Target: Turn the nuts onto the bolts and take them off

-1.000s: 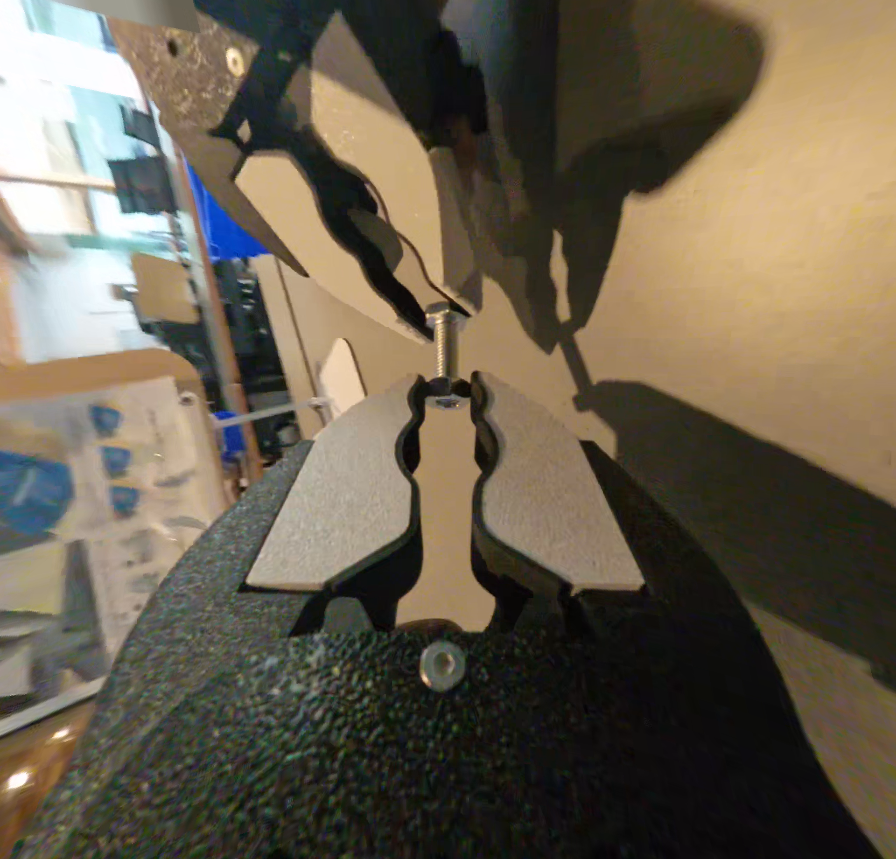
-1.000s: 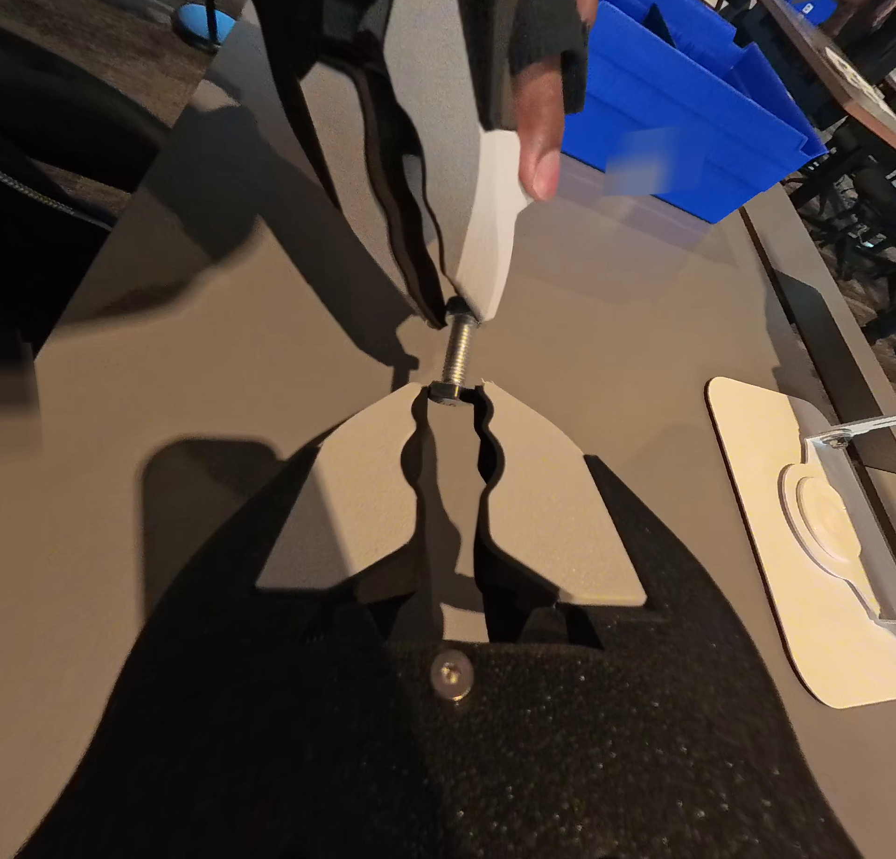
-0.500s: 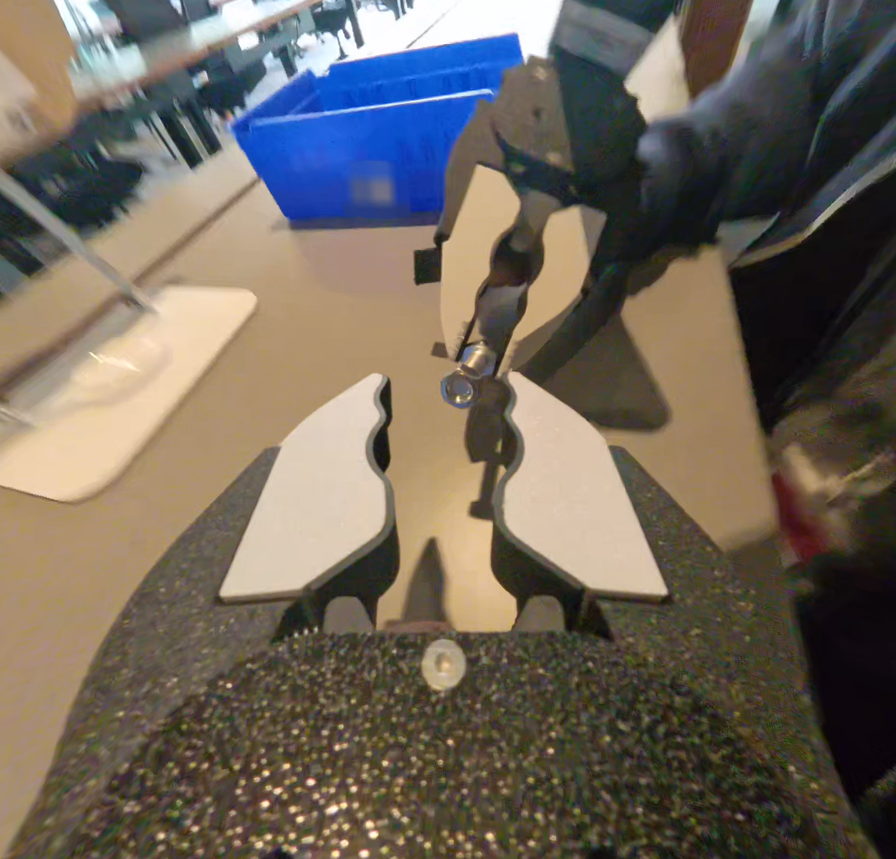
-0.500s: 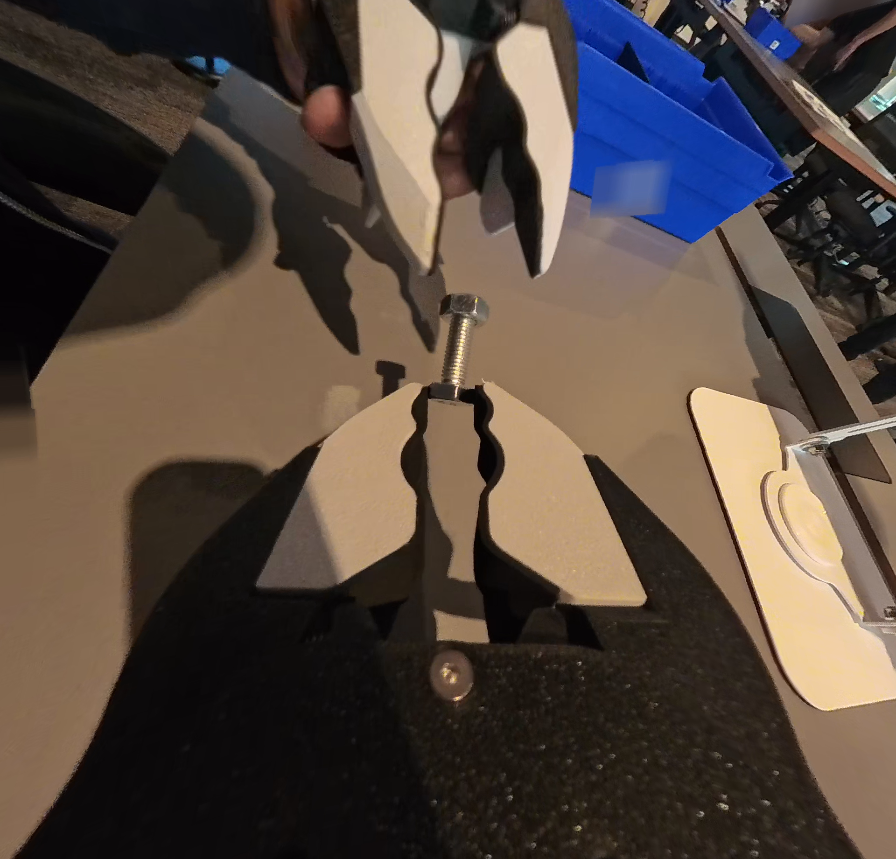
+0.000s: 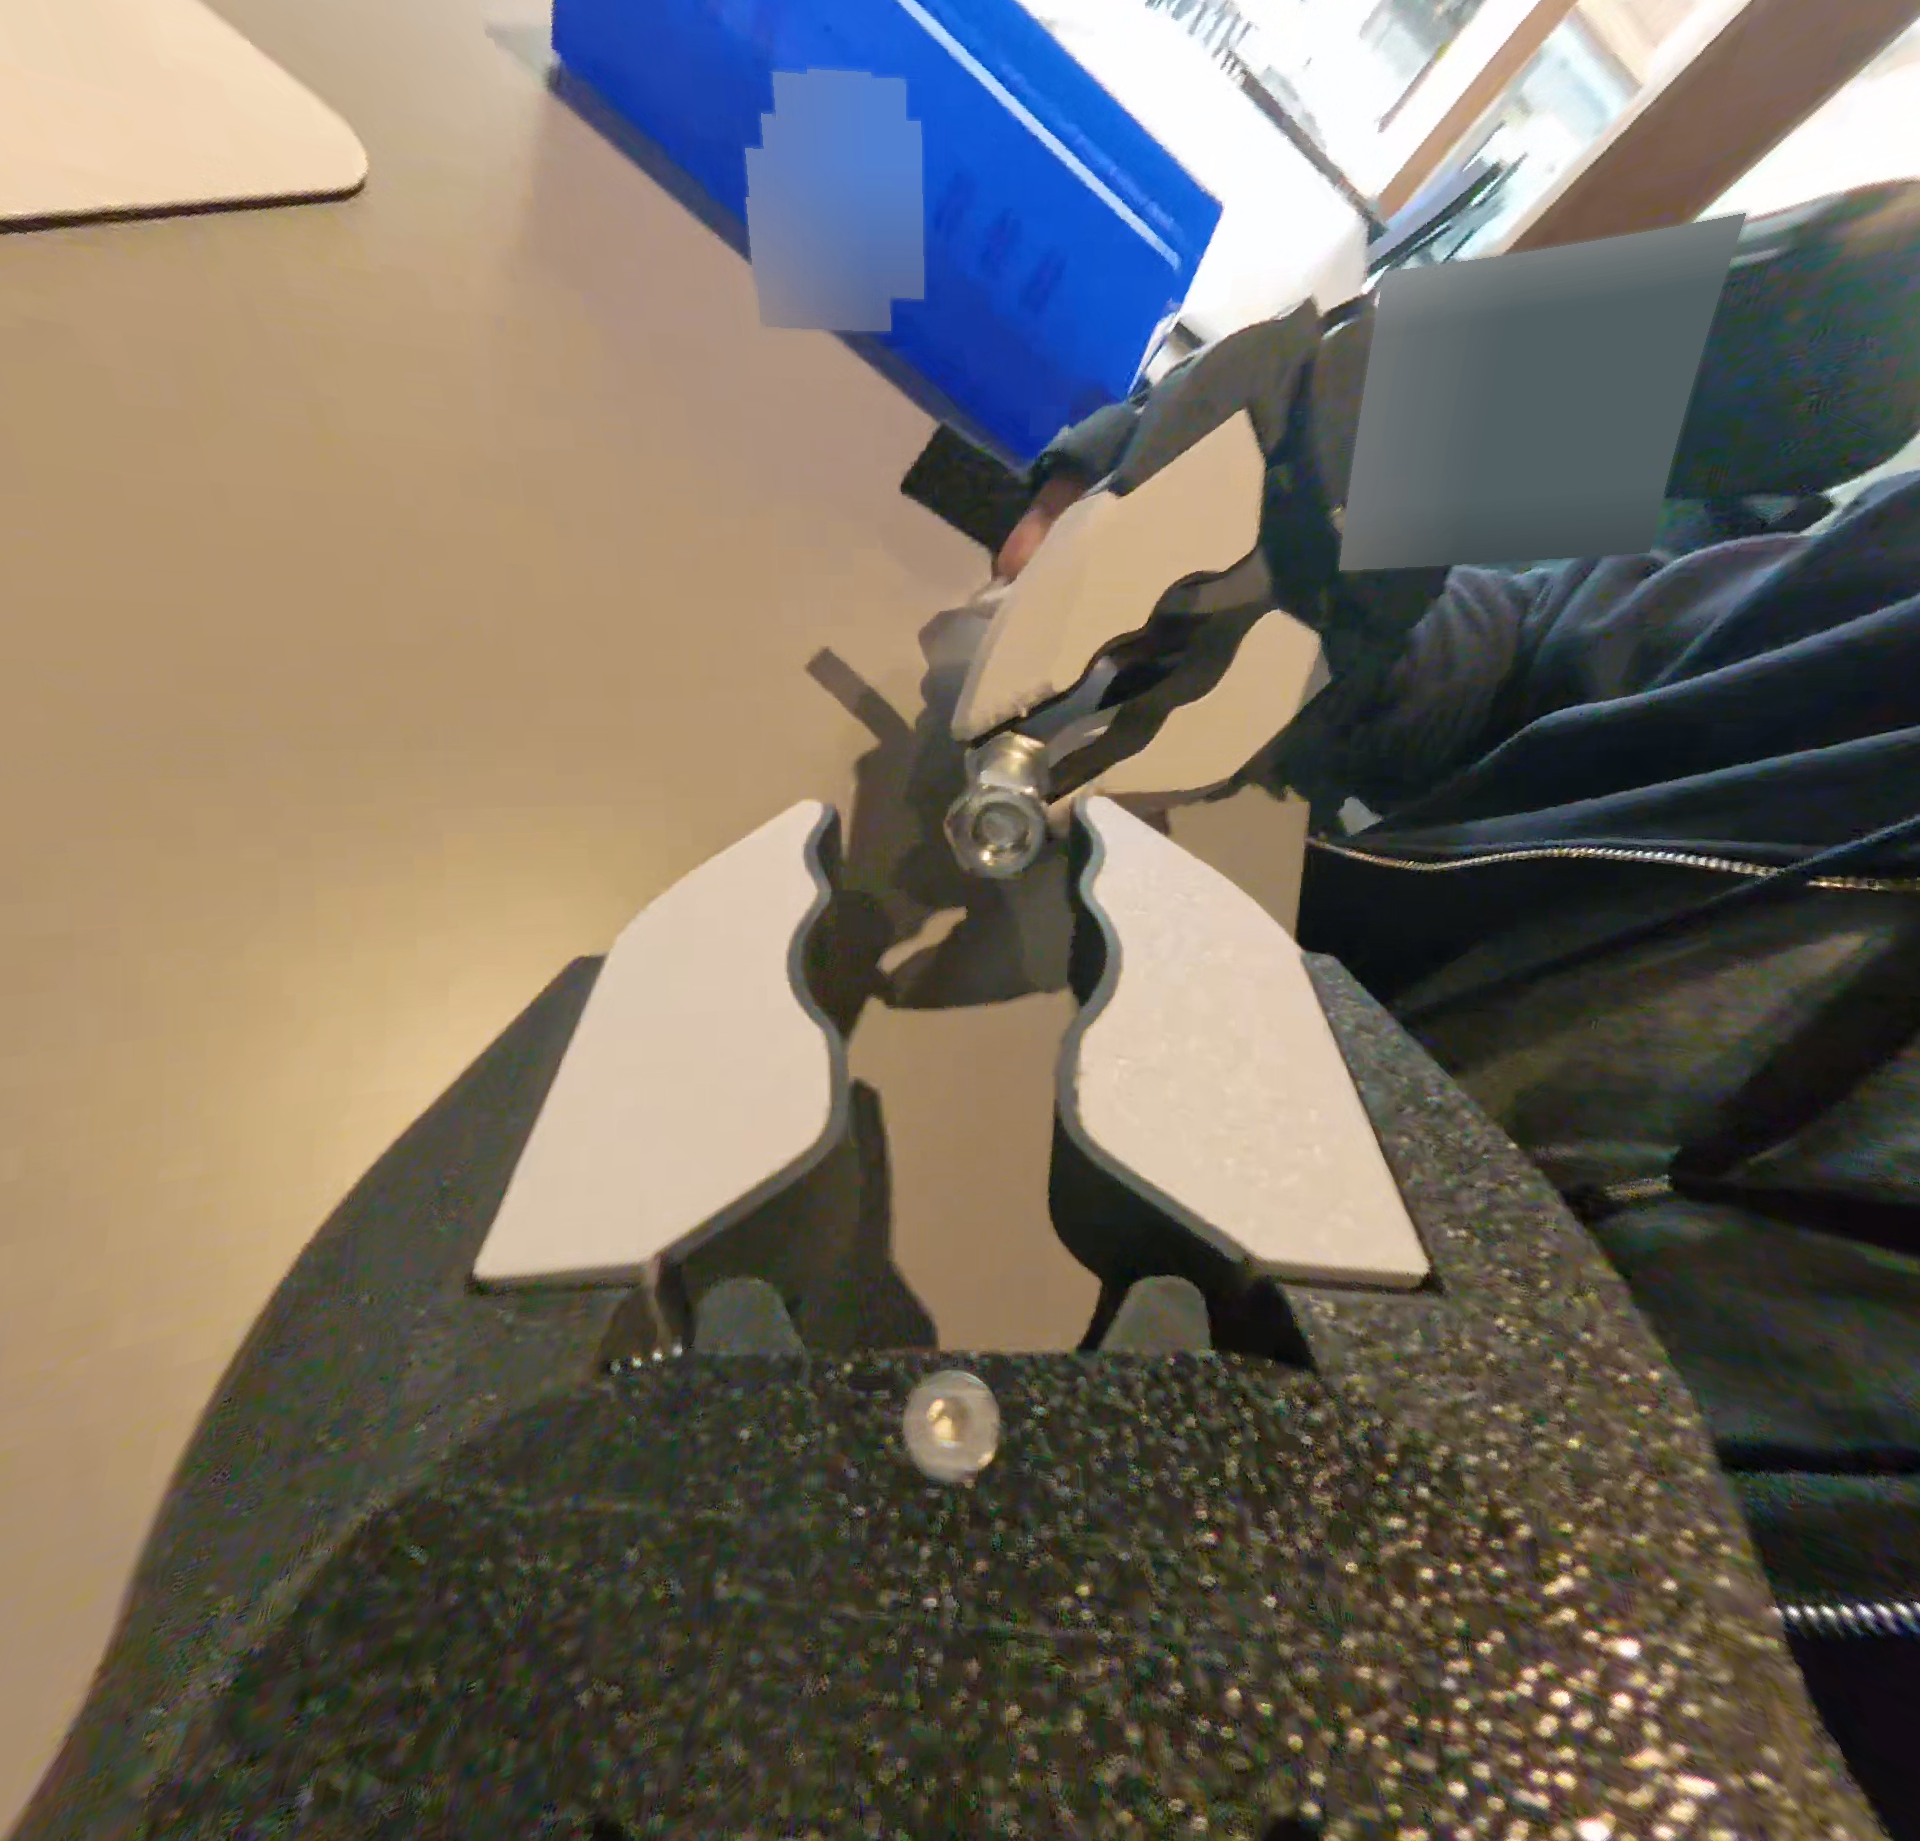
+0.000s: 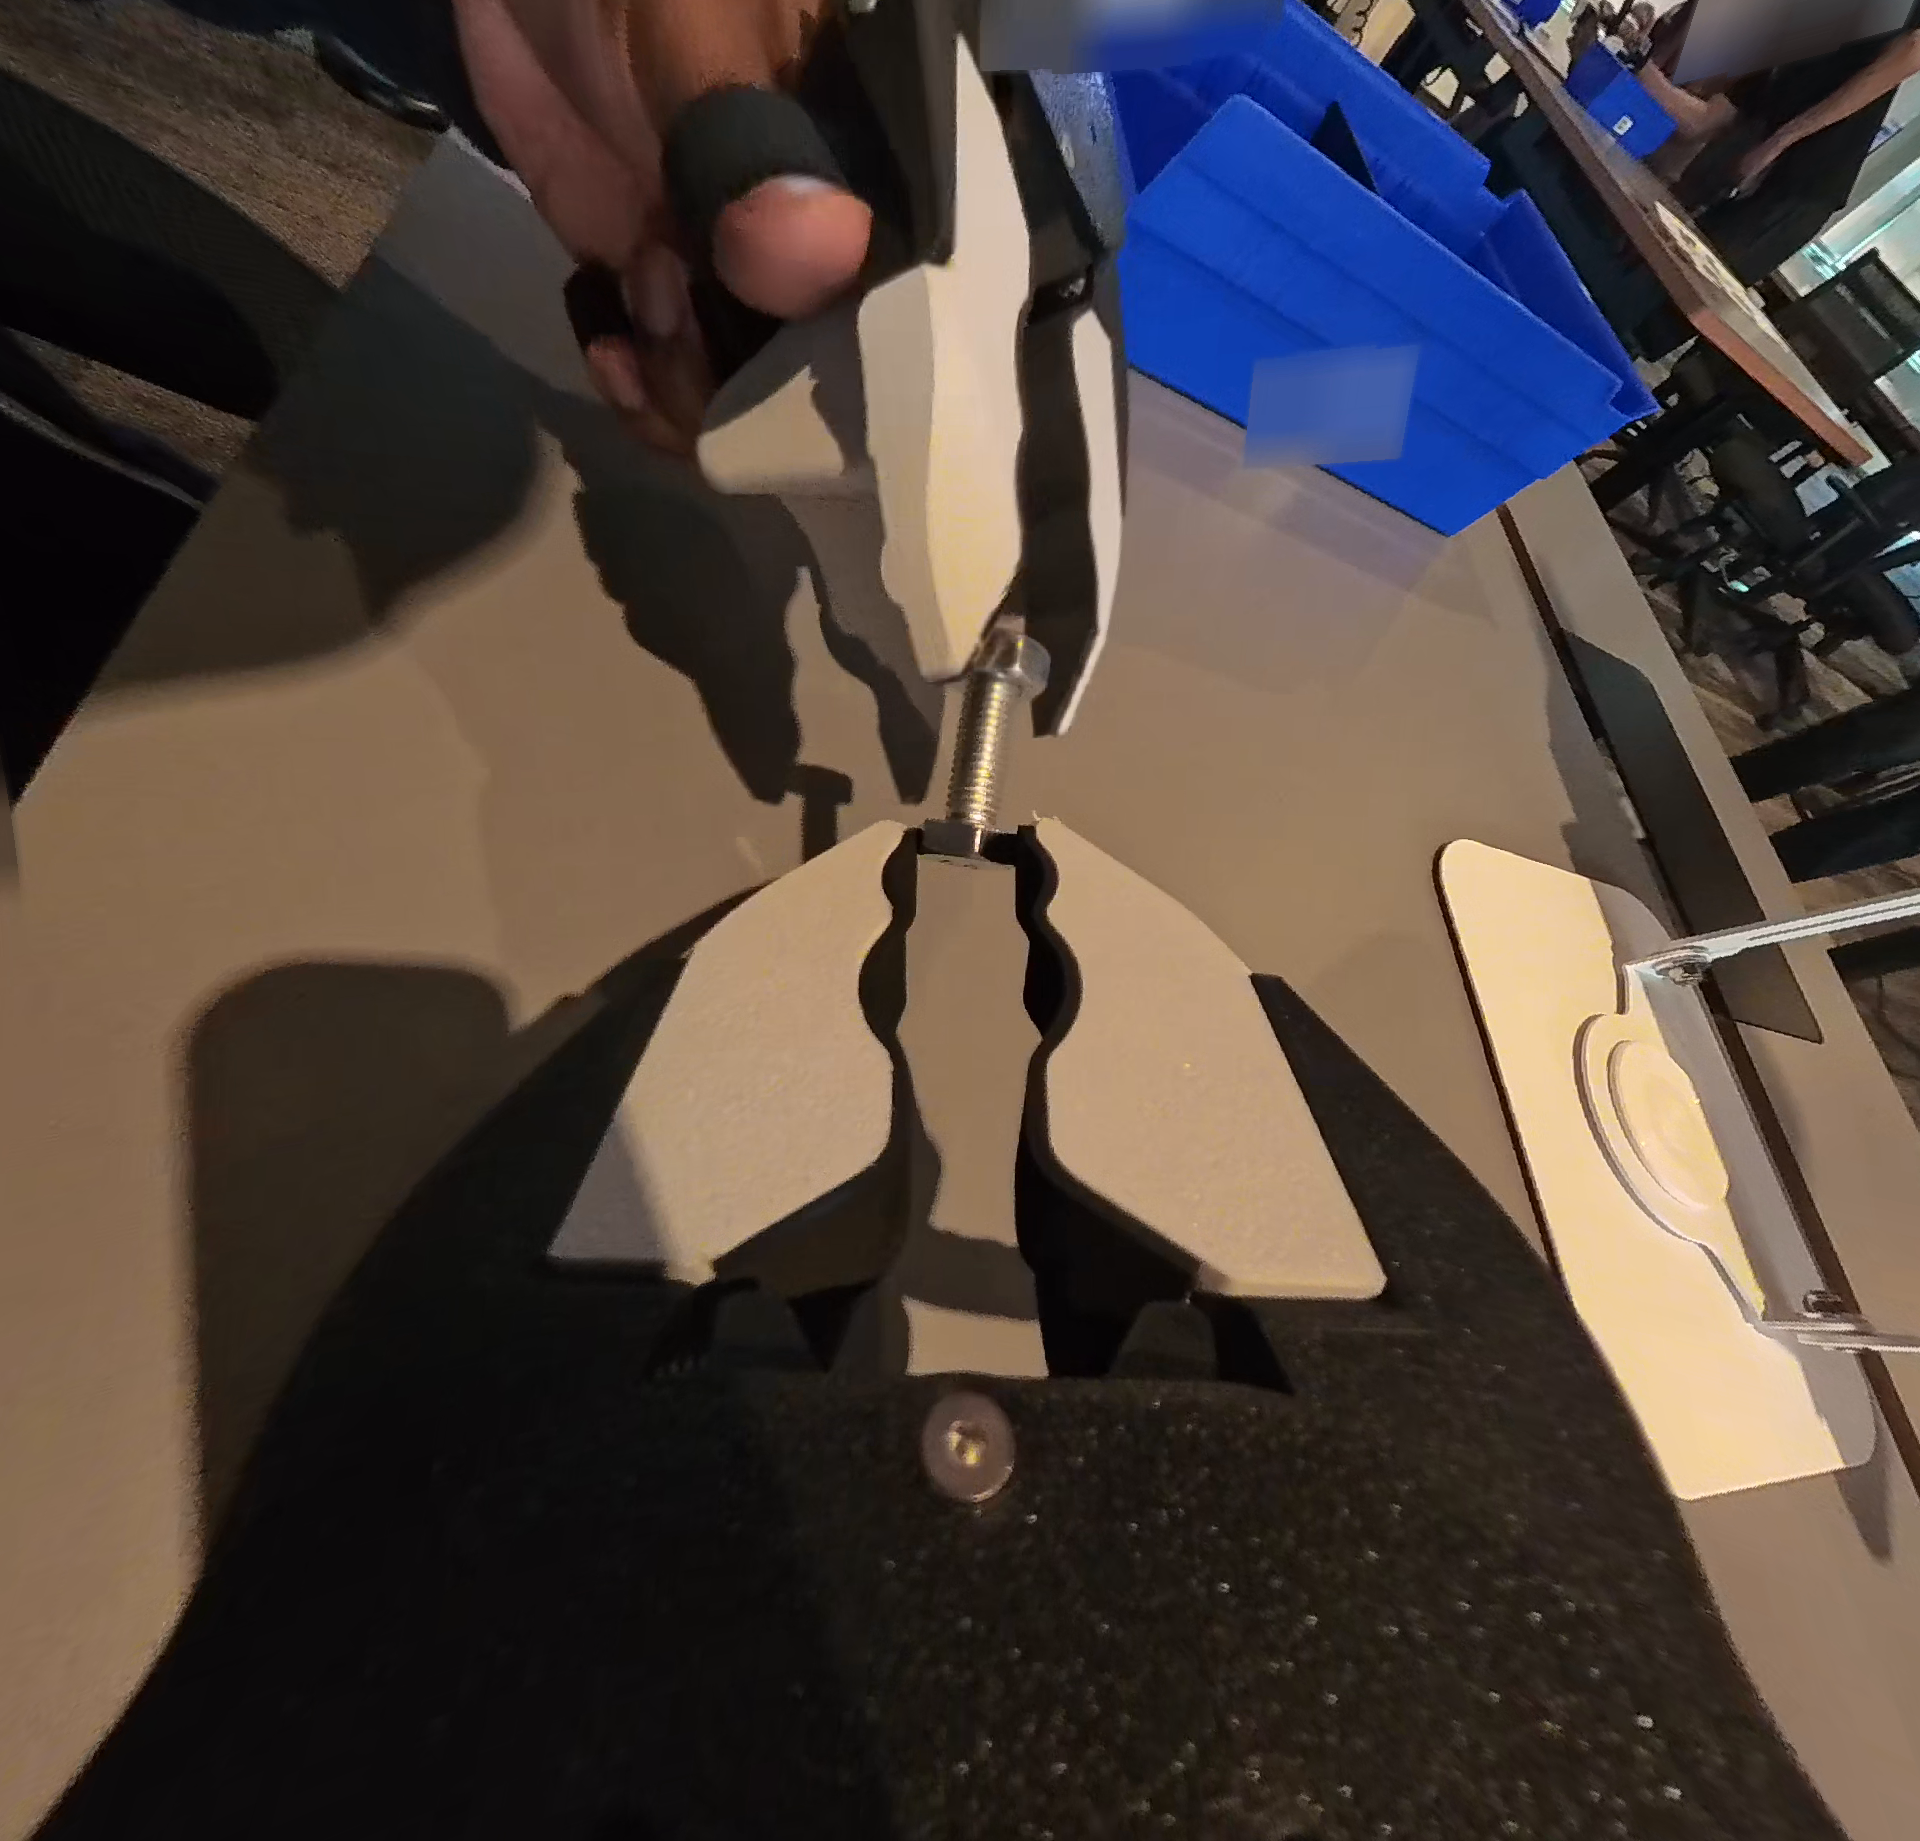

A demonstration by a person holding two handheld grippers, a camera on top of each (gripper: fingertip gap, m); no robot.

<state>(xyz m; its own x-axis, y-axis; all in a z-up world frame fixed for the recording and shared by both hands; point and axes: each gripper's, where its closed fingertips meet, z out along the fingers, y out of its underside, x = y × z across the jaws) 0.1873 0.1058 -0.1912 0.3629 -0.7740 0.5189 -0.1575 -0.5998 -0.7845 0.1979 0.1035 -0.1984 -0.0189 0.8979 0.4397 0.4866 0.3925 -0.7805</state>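
Stretching across both views, a smooth tan table [image 5: 364,596] is seen, with a blue plastic bin [image 6: 1351,264] in the upper right of the right wrist view and a white rounded board [image 6: 1621,1168] carrying a clear bracket at the right edge. Dark desks and chairs of a wider room are visible in the far upper right corner.

A silver threaded bolt [image 6: 982,752] is clamped at its lower end, where a dark nut [image 6: 954,842] sits, by the closed right tongs [image 6: 971,841] at the centre of the frame. The bolt's hexagonal head points up the frame. The left tongs [image 6: 1003,690], held by a bare hand [image 6: 644,129] with a black band on one finger, are seen above, their tips set on either side of that head.

In the left wrist view, the left tongs [image 5: 951,825] are parted, and the bolt head [image 5: 995,833] is seen end-on between their tips, nearer the right-hand tip; contact cannot be judged.
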